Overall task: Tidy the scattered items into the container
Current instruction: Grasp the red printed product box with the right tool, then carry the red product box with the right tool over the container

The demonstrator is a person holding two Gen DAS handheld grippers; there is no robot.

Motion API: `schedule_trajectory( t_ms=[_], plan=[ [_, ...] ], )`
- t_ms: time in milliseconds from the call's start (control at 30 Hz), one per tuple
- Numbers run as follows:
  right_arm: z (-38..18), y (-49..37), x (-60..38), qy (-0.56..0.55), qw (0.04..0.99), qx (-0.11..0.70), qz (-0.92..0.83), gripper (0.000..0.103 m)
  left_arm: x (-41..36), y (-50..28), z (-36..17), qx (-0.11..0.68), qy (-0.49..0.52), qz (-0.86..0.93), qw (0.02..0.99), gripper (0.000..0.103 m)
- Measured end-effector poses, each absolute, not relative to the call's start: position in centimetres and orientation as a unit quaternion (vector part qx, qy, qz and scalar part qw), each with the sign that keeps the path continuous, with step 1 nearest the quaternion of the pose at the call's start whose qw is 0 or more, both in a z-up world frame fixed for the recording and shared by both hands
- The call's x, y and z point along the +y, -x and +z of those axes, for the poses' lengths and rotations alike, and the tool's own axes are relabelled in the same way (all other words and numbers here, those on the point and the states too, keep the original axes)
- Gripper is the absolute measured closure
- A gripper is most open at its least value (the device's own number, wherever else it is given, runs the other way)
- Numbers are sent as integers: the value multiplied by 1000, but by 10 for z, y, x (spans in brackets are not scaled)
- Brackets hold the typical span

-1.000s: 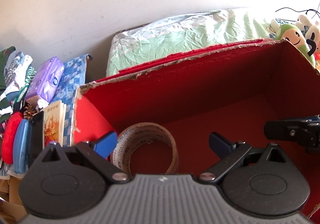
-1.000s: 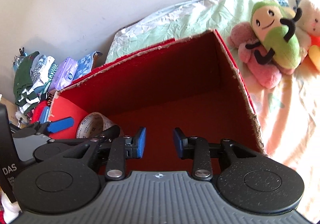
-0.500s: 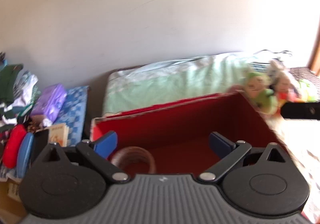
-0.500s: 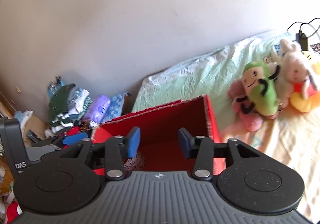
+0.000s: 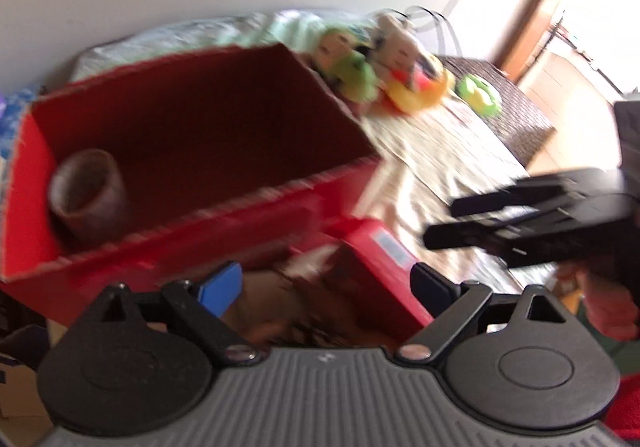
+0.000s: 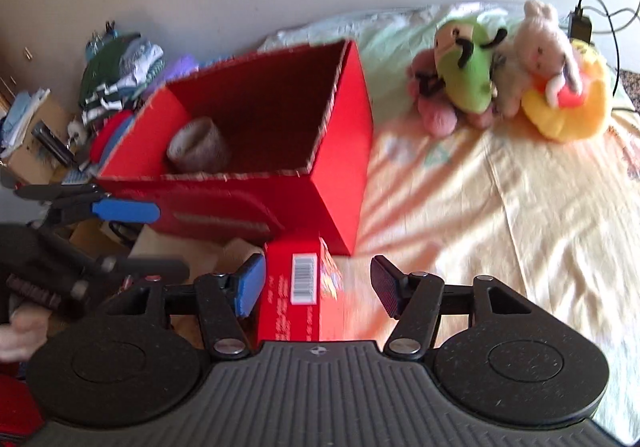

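Note:
The red cardboard box (image 6: 340, 151) stands open-topped on the bed, with a tape roll (image 6: 198, 145) in its left corner. The box (image 5: 192, 207) and the roll (image 5: 86, 195) are blurred in the left wrist view. A small red carton (image 6: 300, 291) with a barcode lies in front of the box, seen in the gap of my right gripper (image 6: 318, 287). Its jaws are opening and the pads do not press the carton. My left gripper (image 5: 324, 285) is wide and closing slightly, over a blurred brown heap and the carton (image 5: 376, 259); nothing is gripped.
Several plush toys (image 6: 468, 75) sit at the far right of the yellow sheet (image 6: 500, 207). Folded clothes (image 6: 116, 75) and cardboard clutter (image 6: 36, 143) crowd the left side. A charger with its cable (image 6: 580, 23) lies by the wall. A hand (image 5: 612, 311) holds the right gripper (image 5: 440, 224).
Both grippers have drawn back from above the red box to its near side. The right jaws have widened. The left view has swung right and blurred.

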State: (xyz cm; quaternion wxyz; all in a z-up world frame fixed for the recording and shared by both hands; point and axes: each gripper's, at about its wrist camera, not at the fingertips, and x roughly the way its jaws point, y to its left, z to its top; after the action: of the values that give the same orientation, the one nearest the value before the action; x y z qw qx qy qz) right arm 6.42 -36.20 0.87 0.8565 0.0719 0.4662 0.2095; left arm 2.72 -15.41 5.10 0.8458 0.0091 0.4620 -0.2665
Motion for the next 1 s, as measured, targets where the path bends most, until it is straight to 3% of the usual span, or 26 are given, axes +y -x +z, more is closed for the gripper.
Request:
schedule_trajectory(
  t_ms=[167, 300, 633, 1000],
  plan=[
    [-9, -75, -372, -124, 820, 509, 233, 42, -199, -16, 36, 482, -25, -293, 825, 11],
    [-17, -74, -368, -125, 799, 530, 256, 42, -220, -23, 23, 501, -9, -312, 807, 26],
    [-40, -83, -380, -199, 756, 572, 249, 37, -239, -42, -2, 524, -6, -283, 803, 34],
    [-18, -68, -420, -234, 776, 543, 220, 43, -273, -44, 16, 507, -36, -321, 799, 37]
  ],
)
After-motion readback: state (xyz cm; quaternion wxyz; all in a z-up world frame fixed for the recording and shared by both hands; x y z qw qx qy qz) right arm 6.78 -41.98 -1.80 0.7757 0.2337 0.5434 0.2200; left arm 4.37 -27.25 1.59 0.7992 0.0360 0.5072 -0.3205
